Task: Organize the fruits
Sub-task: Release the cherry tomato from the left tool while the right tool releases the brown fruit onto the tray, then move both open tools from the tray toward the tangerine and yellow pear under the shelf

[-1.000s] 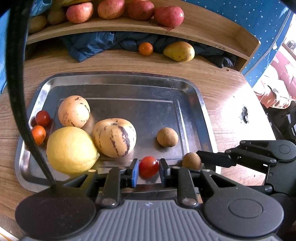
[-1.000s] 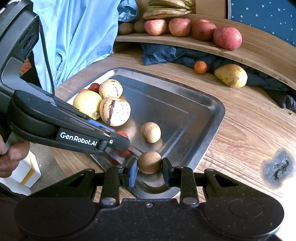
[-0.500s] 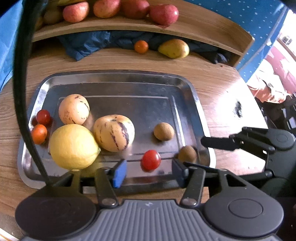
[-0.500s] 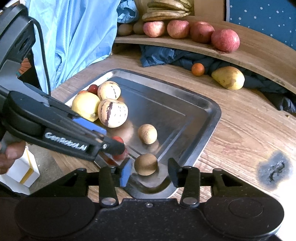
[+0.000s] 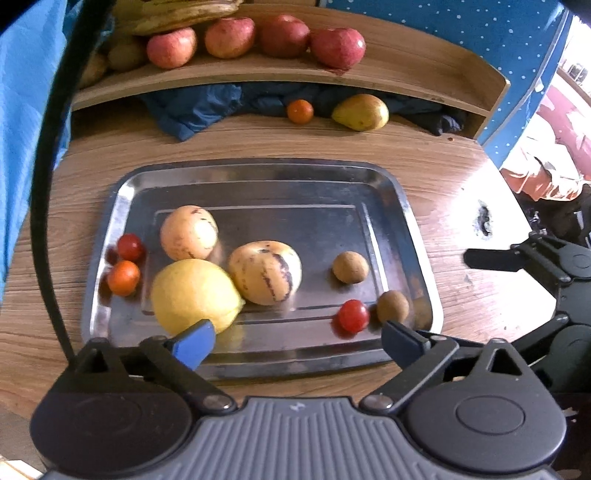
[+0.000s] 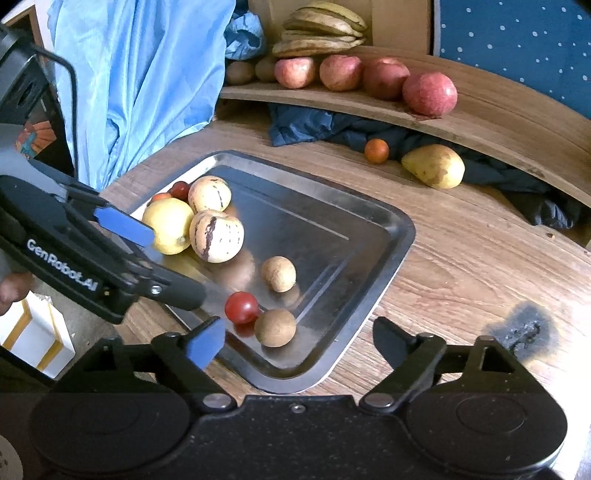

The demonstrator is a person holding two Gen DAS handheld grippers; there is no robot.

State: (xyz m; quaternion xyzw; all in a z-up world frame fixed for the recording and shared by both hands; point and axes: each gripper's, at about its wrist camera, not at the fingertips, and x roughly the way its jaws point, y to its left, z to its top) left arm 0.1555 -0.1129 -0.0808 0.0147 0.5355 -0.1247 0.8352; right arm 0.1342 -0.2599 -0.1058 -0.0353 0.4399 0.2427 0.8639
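Claws, left (image 5: 297,341) and right (image 6: 297,341), opening wide and empty above cherry tomato (image 5: 353,315) and brown fruit (image 6: 275,327) at tray (image 5: 400,192) corner; round fruit may roll onto desk (image 6: 461,258).

Bananas (image 5: 173,14) cropped by the top edge; lemon (image 6: 168,225) partly behind the left gripper (image 6: 155,266)

Left hand-held gripper (image 5: 297,341) jaws opening, nothing between; right hand-held gripper (image 6: 299,341) jaws opening, empty

Purple-streaked cream melons (image 5: 265,272), yellow lemon (image 5: 194,294), red tomato (image 5: 354,315), silver tray (image 5: 258,171)
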